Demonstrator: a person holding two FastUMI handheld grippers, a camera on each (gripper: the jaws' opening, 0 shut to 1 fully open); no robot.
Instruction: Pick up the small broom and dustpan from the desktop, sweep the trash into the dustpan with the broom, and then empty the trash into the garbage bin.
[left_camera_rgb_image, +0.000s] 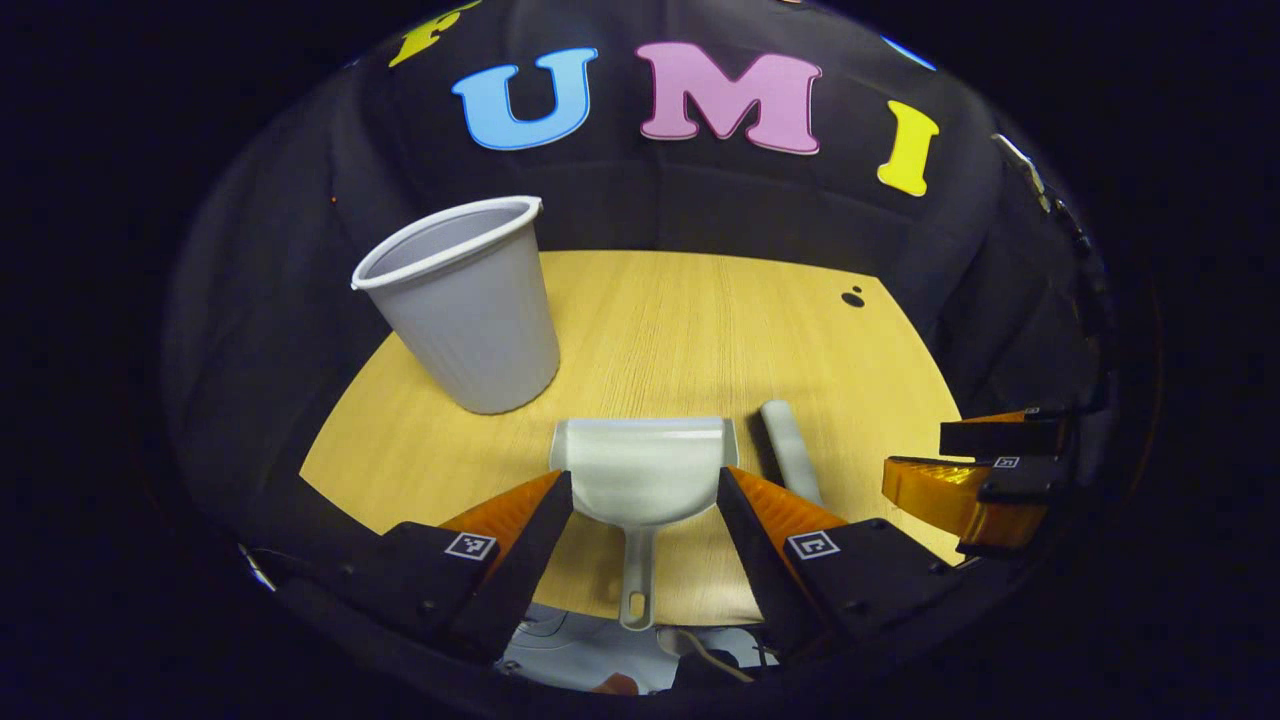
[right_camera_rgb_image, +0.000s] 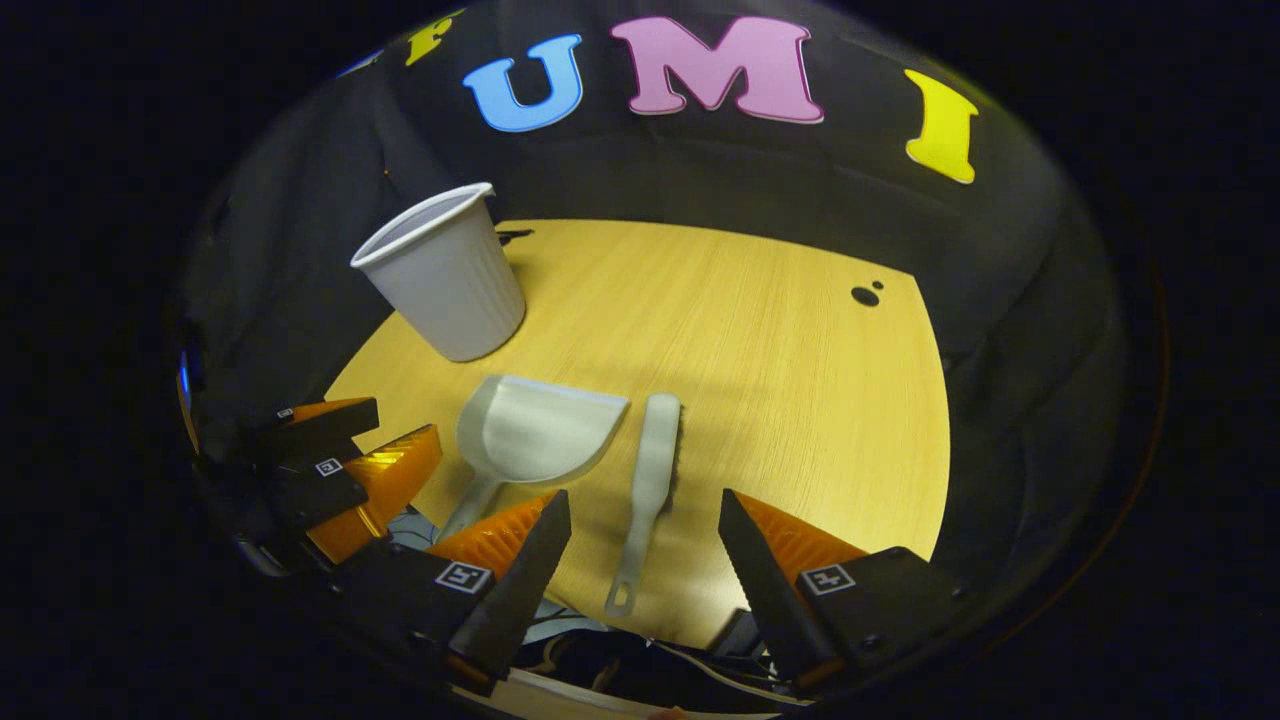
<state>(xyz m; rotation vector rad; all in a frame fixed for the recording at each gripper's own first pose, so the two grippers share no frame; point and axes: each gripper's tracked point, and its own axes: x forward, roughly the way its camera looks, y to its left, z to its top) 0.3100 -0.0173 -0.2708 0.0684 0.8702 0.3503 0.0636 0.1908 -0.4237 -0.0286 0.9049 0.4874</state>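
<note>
A white dustpan (left_camera_rgb_image: 640, 468) lies on the wooden desktop (left_camera_rgb_image: 700, 330), handle toward me, framed by the open fingers of my left gripper (left_camera_rgb_image: 645, 485), which hovers nearer than it. Right of it lies the small white broom (left_camera_rgb_image: 790, 450). In the right gripper view the broom (right_camera_rgb_image: 650, 470) lies between the spread fingers of my right gripper (right_camera_rgb_image: 635, 505), the dustpan (right_camera_rgb_image: 530, 430) to its left. A tall white bin (left_camera_rgb_image: 465, 305), shaped like a ribbed cup, stands at the back left, bin (right_camera_rgb_image: 445, 275). Neither gripper holds anything. I cannot make out any trash.
The right gripper (left_camera_rgb_image: 985, 470) shows at the right edge of the left gripper view; the left gripper (right_camera_rgb_image: 340, 465) shows at the left of the right gripper view. A small dark hole (left_camera_rgb_image: 852, 296) marks the far right of the desktop. Black cloth walls surround the table.
</note>
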